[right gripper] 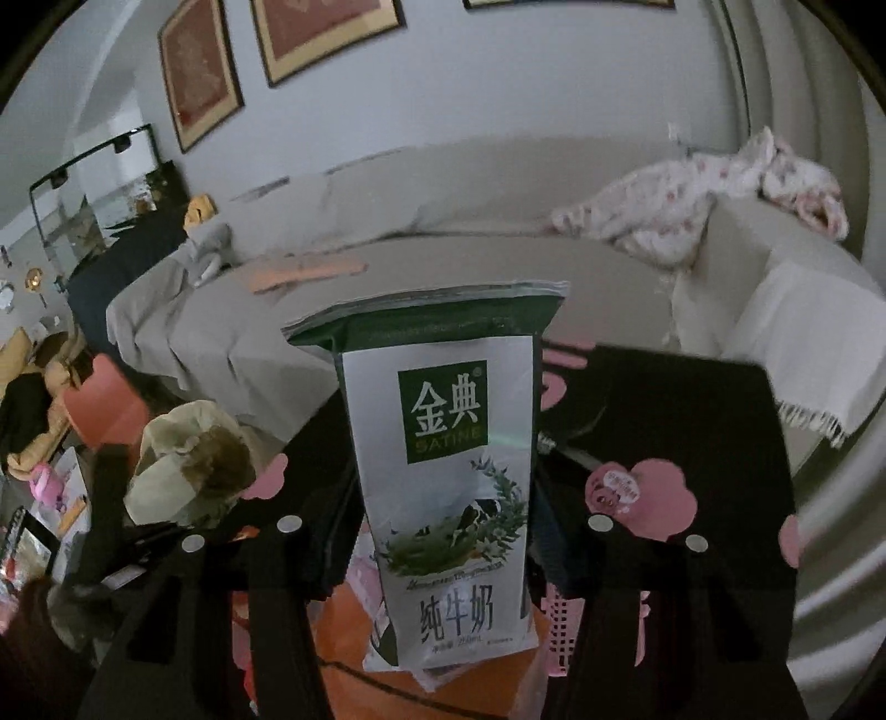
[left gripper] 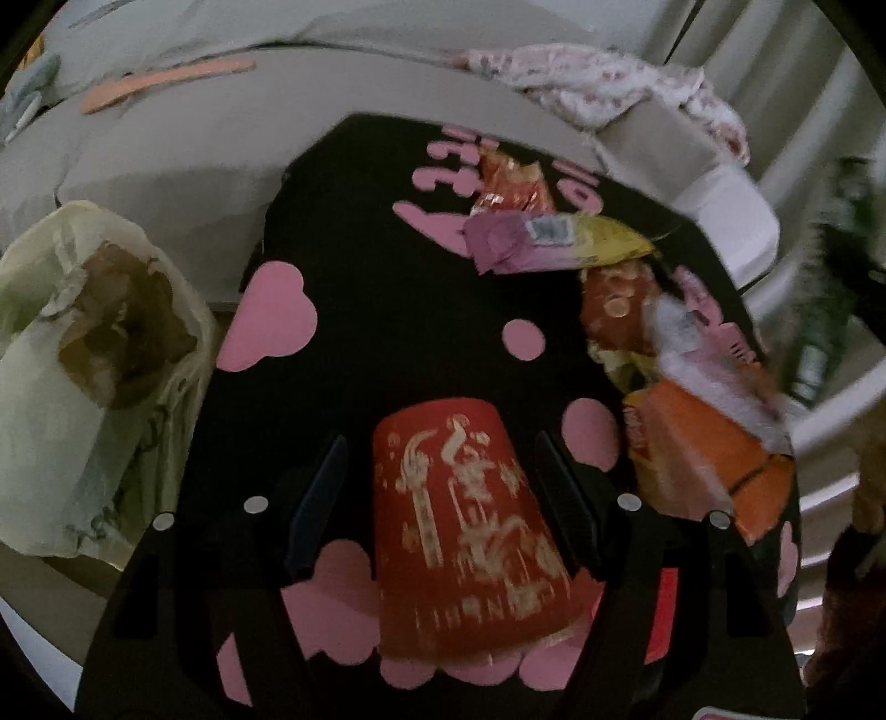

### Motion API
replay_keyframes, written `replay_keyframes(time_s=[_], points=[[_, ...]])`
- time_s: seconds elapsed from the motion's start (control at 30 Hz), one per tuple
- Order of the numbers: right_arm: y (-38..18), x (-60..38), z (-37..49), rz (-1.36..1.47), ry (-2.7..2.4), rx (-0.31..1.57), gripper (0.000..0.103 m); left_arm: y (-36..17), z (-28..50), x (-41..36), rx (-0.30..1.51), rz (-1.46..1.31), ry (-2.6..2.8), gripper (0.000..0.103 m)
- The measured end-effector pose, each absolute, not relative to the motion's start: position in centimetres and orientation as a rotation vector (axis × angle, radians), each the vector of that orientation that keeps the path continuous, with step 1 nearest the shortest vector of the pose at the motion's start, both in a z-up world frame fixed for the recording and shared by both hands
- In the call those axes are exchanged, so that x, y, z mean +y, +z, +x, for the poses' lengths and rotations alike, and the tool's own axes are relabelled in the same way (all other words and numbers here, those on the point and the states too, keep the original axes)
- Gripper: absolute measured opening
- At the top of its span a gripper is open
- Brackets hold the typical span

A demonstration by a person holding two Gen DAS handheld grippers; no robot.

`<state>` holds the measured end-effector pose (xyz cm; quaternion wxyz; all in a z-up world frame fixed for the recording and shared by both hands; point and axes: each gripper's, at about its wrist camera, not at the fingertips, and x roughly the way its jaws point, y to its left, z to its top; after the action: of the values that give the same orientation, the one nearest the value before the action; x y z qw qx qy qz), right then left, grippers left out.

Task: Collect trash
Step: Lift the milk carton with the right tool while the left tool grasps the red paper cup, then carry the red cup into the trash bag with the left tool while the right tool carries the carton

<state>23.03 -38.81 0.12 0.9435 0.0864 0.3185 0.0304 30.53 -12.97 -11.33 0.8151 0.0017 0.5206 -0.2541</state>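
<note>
In the left wrist view a red paper cup (left gripper: 465, 531) with pale lettering lies upside down on a black table (left gripper: 387, 310) with pink shapes. My left gripper (left gripper: 443, 498) is open, its fingers on either side of the cup with gaps. In the right wrist view my right gripper (right gripper: 443, 531) is shut on a white and green milk carton (right gripper: 443, 471), held upright above the table (right gripper: 692, 421). Several snack wrappers (left gripper: 554, 238) and an orange packet (left gripper: 703, 459) lie at the table's right. A pale trash bag (left gripper: 94, 365) stands open at the left; it also shows in the right wrist view (right gripper: 188, 471).
A grey sofa (left gripper: 277, 127) runs behind the table, with a flowered cloth (left gripper: 609, 88) on its right arm and an orange strip (left gripper: 166, 83) on the seat. Framed pictures (right gripper: 321, 39) hang on the wall. Clutter lies on the floor at the far left (right gripper: 39, 443).
</note>
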Motion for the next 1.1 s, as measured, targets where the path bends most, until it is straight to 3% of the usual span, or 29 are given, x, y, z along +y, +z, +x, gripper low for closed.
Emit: replay_keyframes(time_s=[0.13,0.33,0.7,1.1], points=[[1.5,-39.0,21.4,0.17,0.07,0.583,0.051,-12.0,31.3,-13.1,1.167,-0.023,-0.549,0.054],[4.3,-39.5,19.5,0.183,0.089,0.482,0.051,-10.0,28.9,-11.8,1.062,-0.068,-0.556,0.053],[6.5,-35.9,18.3,0.15,0.174,0.453,0.051,-1.5,23.0,-7.3,0.658,-0.088,-0.481,0.051],[7.1,-28.6,20.8,0.095,0.325,0.442,0.051,1.8,25.0,6.0,0.541,-0.2,-0.16,0.051]])
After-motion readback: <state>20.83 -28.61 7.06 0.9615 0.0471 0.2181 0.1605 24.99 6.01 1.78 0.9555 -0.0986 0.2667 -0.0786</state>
